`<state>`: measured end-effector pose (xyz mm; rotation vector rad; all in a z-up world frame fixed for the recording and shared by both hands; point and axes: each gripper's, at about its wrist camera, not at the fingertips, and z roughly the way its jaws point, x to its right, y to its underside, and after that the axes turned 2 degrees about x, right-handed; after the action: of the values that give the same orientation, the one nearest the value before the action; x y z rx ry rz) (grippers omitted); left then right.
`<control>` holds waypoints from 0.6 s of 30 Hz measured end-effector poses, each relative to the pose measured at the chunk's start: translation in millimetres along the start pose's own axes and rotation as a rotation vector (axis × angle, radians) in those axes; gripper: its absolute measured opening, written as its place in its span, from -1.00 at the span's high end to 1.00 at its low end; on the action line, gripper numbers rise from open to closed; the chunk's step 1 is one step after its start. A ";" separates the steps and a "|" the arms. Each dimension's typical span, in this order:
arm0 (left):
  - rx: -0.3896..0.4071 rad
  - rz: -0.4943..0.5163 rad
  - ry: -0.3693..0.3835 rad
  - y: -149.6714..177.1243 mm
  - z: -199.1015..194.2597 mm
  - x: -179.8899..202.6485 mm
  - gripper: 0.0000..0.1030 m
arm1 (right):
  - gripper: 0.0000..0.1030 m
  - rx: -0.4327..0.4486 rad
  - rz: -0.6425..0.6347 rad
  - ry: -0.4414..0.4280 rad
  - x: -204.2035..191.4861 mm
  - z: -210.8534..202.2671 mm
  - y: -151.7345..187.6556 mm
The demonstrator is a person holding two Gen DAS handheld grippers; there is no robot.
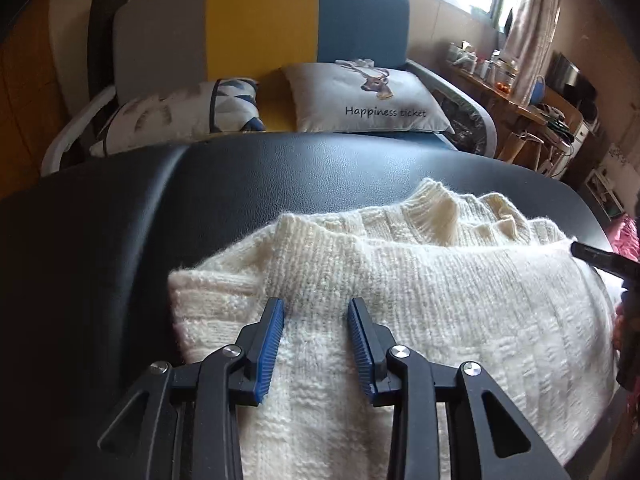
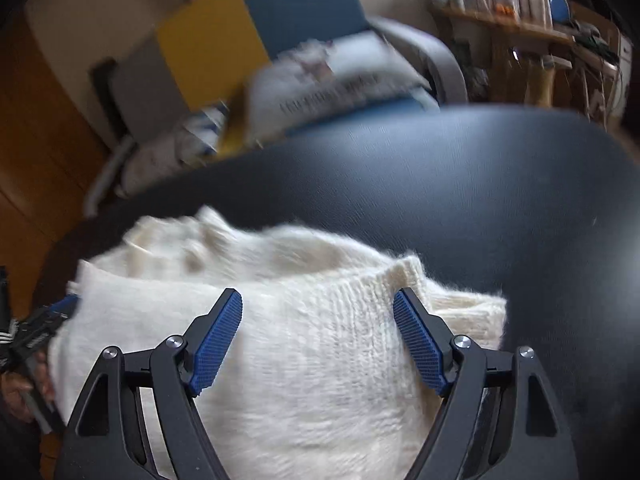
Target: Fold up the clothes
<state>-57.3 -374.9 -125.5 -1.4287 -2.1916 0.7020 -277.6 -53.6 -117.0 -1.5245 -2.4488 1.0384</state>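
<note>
A cream knit sweater lies folded over on a black padded table, its ribbed collar toward the far side. My left gripper hovers over the sweater's left part, blue pads roughly half apart, with nothing pinched between them. In the right wrist view the sweater is blurred. My right gripper stands wide open above its right part, near a folded corner. One finger of the right gripper shows at the sweater's right edge. The left gripper shows at the left border.
Behind the table stands a sofa with grey, yellow and blue back panels and two pillows. A cluttered wooden shelf is at the back right under a window. Pink fabric shows at the right edge.
</note>
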 end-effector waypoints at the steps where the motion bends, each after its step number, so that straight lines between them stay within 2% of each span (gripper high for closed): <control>1: 0.013 0.001 0.009 0.2 -5.0 -1.5 0.35 | -0.57 0.000 -0.033 0.018 -4.5 -0.3 0.3; 3: 0.051 -0.016 0.013 1.4 -16.9 -10.3 0.35 | -0.57 0.010 -0.096 0.047 -19.3 -7.4 0.5; 8: 0.115 -0.094 0.066 8.0 -40.6 -36.9 0.35 | -0.57 0.072 -0.293 0.018 -77.9 -24.2 13.3; 12: 0.161 0.008 0.110 8.2 -48.6 -20.6 0.35 | -0.57 0.056 -0.421 0.007 -123.4 -10.5 27.4; 15: 0.113 0.129 0.096 6.0 -27.7 6.4 0.35 | -0.57 -0.004 -0.463 0.018 -142.5 13.8 35.6; 18: 0.029 0.150 0.080 12.0 0.4 12.7 0.33 | -0.62 -0.015 -0.443 0.019 -145.0 25.6 37.1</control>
<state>-53.8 -359.2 -132.3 -1.5907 -2.0225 0.7114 -186.2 -174.9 -118.1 -0.9170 -2.6079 0.9124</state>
